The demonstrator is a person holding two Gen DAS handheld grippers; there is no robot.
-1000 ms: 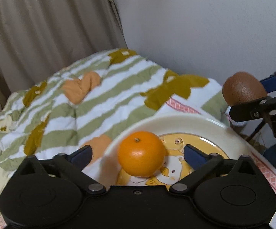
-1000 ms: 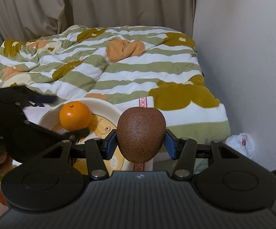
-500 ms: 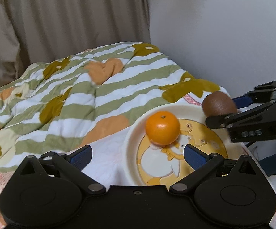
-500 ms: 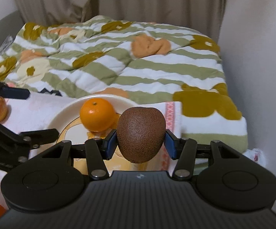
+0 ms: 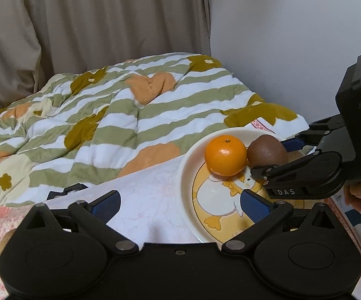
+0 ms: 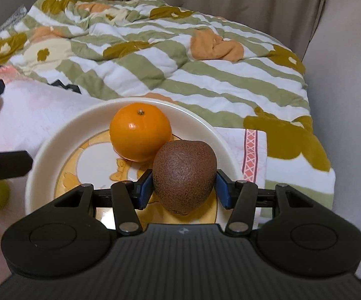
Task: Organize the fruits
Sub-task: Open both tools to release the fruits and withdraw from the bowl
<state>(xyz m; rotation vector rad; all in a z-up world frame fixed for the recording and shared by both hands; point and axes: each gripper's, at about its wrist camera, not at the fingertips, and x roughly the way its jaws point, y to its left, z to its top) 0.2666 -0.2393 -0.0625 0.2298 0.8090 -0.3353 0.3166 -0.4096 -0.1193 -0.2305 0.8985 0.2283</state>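
The right claw [image 6: 184, 186] grips a brown kiwi [image 6: 184, 175] between its blue pads [image 6: 145, 187], one pressing on each side, and tilts down over the near part of the plate [image 6: 55, 137]. Whether the kiwi's underside touches the plate cannot be told. Just past the claw, up and to its left, an orange [image 6: 140, 131] sits on the plate, touching the kiwi or nearly so. The left claw [image 5: 179, 203] stands wide and holds nothing; its right pad [image 5: 254, 207] hangs over the plate's near rim, its left pad over the white cloth [image 5: 150, 200] on the table. The orange and kiwi lie ahead of it and to its right. From there a hand [image 5: 357, 192] shows behind the right claw. Beyond both claws, a striped quilt [image 6: 180, 57] covers the bed, then curtains [image 5: 93, 25].
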